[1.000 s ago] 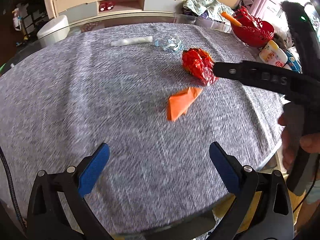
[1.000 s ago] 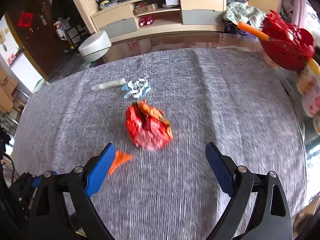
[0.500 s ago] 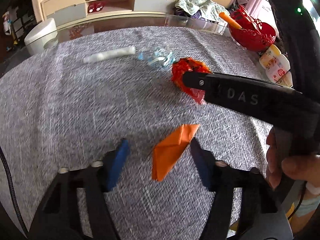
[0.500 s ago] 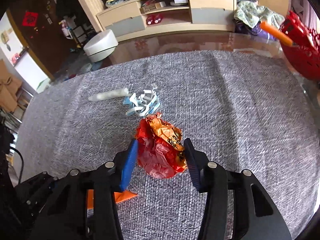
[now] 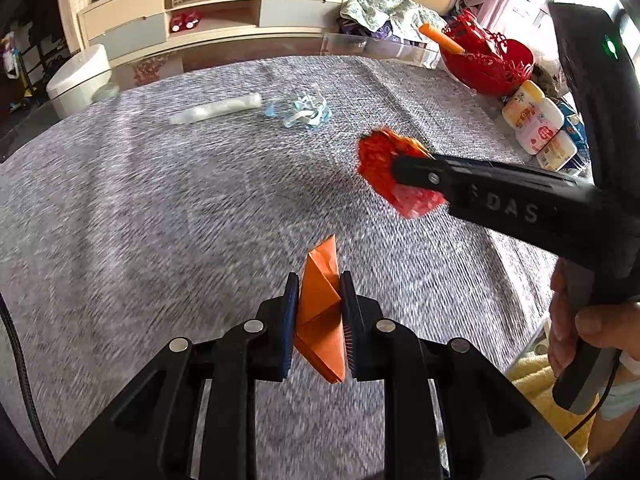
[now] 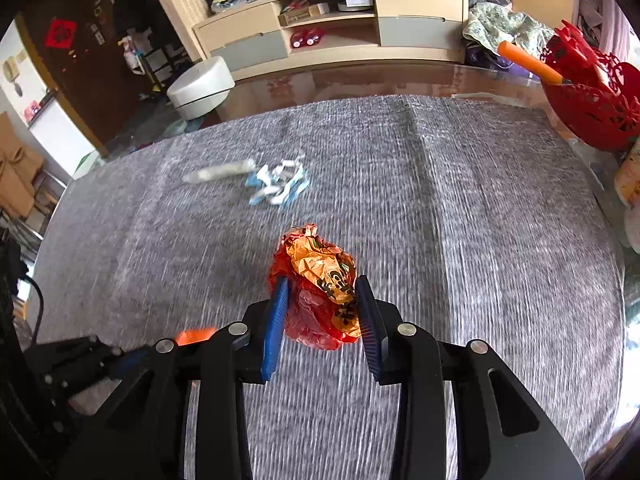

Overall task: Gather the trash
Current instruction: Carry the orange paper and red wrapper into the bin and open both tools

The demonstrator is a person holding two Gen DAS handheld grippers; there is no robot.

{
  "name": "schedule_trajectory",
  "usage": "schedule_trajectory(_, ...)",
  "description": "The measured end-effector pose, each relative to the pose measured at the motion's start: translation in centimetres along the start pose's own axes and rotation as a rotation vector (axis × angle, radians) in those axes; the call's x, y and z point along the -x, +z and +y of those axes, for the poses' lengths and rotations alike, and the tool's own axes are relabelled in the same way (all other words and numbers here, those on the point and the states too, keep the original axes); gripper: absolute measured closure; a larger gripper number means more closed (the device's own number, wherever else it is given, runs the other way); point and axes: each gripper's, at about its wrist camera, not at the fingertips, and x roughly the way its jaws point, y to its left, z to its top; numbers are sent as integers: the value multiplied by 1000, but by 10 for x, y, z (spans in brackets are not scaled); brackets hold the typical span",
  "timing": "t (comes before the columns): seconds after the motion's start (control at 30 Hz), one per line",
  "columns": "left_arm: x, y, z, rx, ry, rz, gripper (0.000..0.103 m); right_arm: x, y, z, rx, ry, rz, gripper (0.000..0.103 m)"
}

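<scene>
The left gripper [image 5: 318, 300] is clamped on the folded orange paper scrap [image 5: 320, 312], its blue pads [image 5: 290, 312] pressing both faces of the fold. Half a second ago the scrap lay loose on the tabletop between half-closed jaws, and a second ago the jaws were spread wide with the scrap well ahead of them. The scrap now stands on edge in the grip, its point toward 12 o'clock.

The right gripper [image 6: 322, 304] is closed around the crumpled red and orange foil wrapper [image 6: 320, 288], with blue pads [image 6: 276, 316] squeezing its left and right sides. A second ago those jaws were wide open and the wrapper sat untouched on the cloth; half a second ago they were narrowing on it. In the left wrist view the wrapper [image 5: 384, 168] sits at the tip of the right gripper's black arm at about 2 o'clock; whether it has left the cloth cannot be told.

The grey woven cloth on the tabletop [image 5: 160, 200] shows motion blur in both views. Toward 11 o'clock in the left wrist view, the white rolled plastic tube [image 5: 216, 109] and the tangle of pale blue and white paper strips [image 5: 302, 111] lie side by side, placed relative to each other as before. At 1 o'clock the red openwork plastic basket [image 5: 488, 62] stands at the tabletop's far edge, with the white and pink bottles [image 5: 538, 126] just beside it.
</scene>
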Motion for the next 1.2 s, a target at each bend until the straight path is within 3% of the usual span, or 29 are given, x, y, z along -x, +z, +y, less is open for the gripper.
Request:
schedule_trajectory(0.27,58,-27,2,50,76,-60,84,50,-33,18,14,-19,-28,68)
schedule_trajectory(0.7,140,-105,-14,76,107,-132,84,126,-112,47,62,-14,-69,68)
schedule_trajectory(0.9,143,-152,-19,80,93,-105,84,130,-159,48,58,-2,-31,68)
schedule_trajectory(1.2,117,-207,-23,95,77,-24,84,105,-212,49,26,10,56,68)
